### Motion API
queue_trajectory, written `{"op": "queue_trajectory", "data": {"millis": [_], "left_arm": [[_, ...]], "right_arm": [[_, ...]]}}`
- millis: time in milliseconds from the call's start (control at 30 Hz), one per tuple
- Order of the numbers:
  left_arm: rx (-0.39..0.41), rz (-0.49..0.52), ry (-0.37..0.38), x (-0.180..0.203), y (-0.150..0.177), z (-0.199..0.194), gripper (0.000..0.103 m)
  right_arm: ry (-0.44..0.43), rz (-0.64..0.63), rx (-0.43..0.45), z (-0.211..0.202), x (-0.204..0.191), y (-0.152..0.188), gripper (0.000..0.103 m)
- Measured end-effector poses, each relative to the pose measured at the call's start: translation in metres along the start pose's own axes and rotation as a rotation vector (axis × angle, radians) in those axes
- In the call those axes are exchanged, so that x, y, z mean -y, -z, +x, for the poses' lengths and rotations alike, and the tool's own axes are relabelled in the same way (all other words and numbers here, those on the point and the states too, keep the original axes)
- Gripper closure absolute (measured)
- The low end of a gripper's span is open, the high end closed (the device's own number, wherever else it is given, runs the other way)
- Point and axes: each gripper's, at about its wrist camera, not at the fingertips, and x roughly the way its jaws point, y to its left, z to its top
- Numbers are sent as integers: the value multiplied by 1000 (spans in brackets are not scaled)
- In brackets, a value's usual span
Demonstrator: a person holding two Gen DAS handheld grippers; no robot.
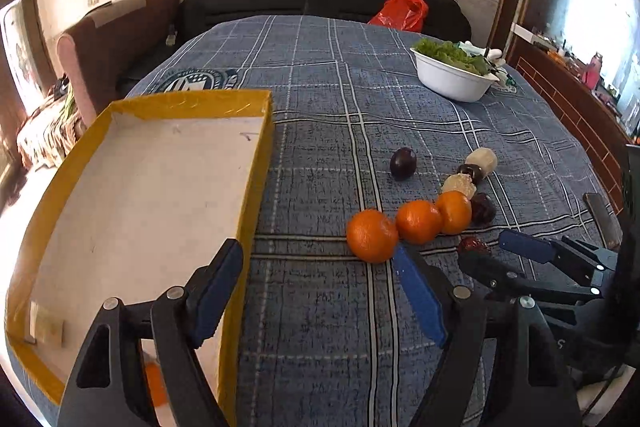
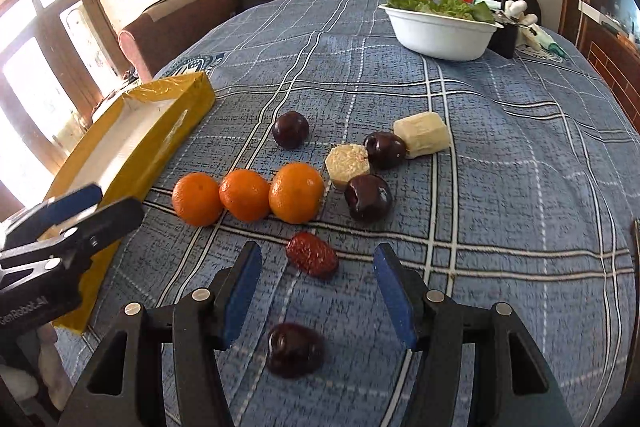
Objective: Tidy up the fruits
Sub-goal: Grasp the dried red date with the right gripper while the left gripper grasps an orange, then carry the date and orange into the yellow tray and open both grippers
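On the blue plaid cloth (image 2: 520, 155), three oranges (image 2: 245, 194) sit in a touching row beside dark plums (image 2: 368, 197) and a red date (image 2: 312, 255); the yellow box (image 1: 256, 155) lies left. Left gripper (image 1: 320, 291) and right gripper (image 2: 316, 291) both hold their jaws apart, gripping nothing

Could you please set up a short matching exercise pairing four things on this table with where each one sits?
Things:
1. yellow tray
2. white bowl of greens
3. red date
4. three oranges

Places:
A. just ahead of the open right claw
B. in a touching row mid-table
C. far right side of the table
D. left edge of the table, beside the left claw

Pairs: 1-D, 2-C, 3-A, 4-B
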Motion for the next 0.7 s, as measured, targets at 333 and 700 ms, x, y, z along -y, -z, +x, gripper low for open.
{"op": "queue_trajectory", "data": {"millis": [333,700], "left_arm": [[-69,84,28,15,-6,40,26],[-87,86,50,23,-5,48,68]], "right_arm": [[-16,-36,-12,8,-3,-1,72],[-63,21,3,-12,7,6,76]]}}
